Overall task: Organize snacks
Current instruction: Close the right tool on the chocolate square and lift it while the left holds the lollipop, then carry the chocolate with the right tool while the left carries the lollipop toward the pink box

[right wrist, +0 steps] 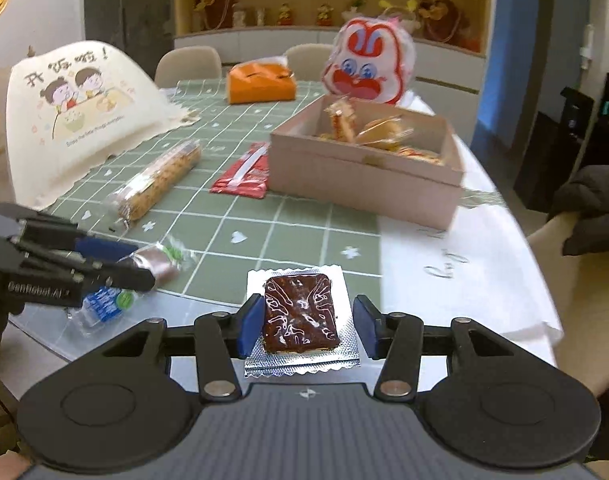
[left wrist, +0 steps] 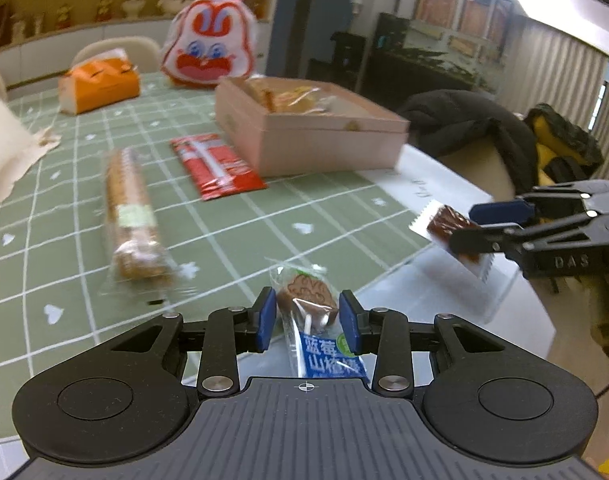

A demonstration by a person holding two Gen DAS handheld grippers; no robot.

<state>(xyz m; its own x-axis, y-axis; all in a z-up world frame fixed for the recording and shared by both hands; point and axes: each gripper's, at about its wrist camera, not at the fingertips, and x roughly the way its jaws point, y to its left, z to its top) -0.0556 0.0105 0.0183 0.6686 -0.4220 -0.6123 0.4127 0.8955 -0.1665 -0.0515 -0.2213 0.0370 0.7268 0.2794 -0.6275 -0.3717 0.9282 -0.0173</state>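
I hold a hawthorn lollipop point(left wrist: 307, 300) in the left gripper point(left wrist: 306, 318) and a brown snack packet point(right wrist: 300, 312) in the right gripper point(right wrist: 304, 330), jaws closed on each above the desk point(left wrist: 224, 216), so next I must carry both to the open pink box point(right wrist: 364, 176).

We see a brown lollipop point(left wrist: 307, 295) in a clear wrapper with a blue label, lifted off the table, and a dark brown square snack point(right wrist: 300, 312) in a silver-edged packet, perhaps a fruit slab, likewise raised
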